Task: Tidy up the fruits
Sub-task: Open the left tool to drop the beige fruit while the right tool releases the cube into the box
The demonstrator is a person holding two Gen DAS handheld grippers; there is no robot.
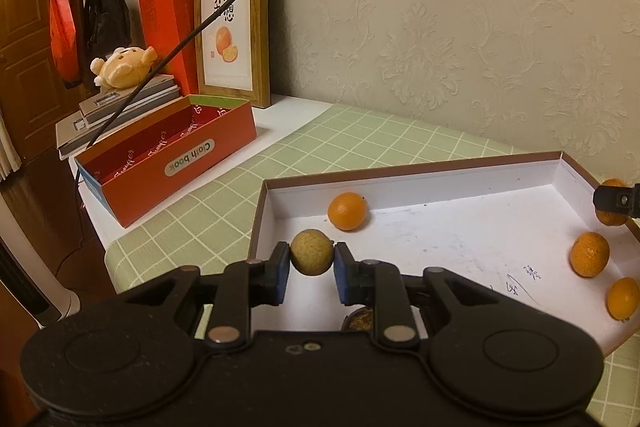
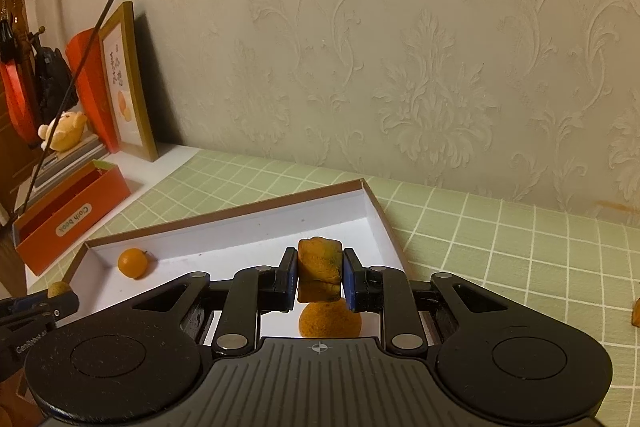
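Observation:
A shallow white box lid (image 1: pixel 460 239) lies on the green checked tablecloth; it also shows in the right wrist view (image 2: pixel 224 231). My left gripper (image 1: pixel 311 259) is shut on a small yellowish-brown round fruit (image 1: pixel 311 251) above the lid's left edge. My right gripper (image 2: pixel 320 275) is shut on a squashed orange fruit (image 2: pixel 320 267) above the lid's right side, with another orange (image 2: pixel 330 319) under it. An orange (image 1: pixel 347 211) lies near the lid's far left corner. Two oranges (image 1: pixel 589 253) (image 1: pixel 623 298) lie at the lid's right side.
A red open box labelled "Cloth book" (image 1: pixel 168 155) stands to the left. Behind it are stacked books, a plush toy (image 1: pixel 122 65), a red carton and a framed picture (image 1: pixel 234 23). A cable (image 1: pixel 200 23) crosses overhead. An orange piece (image 2: pixel 635 311) lies on the cloth at right.

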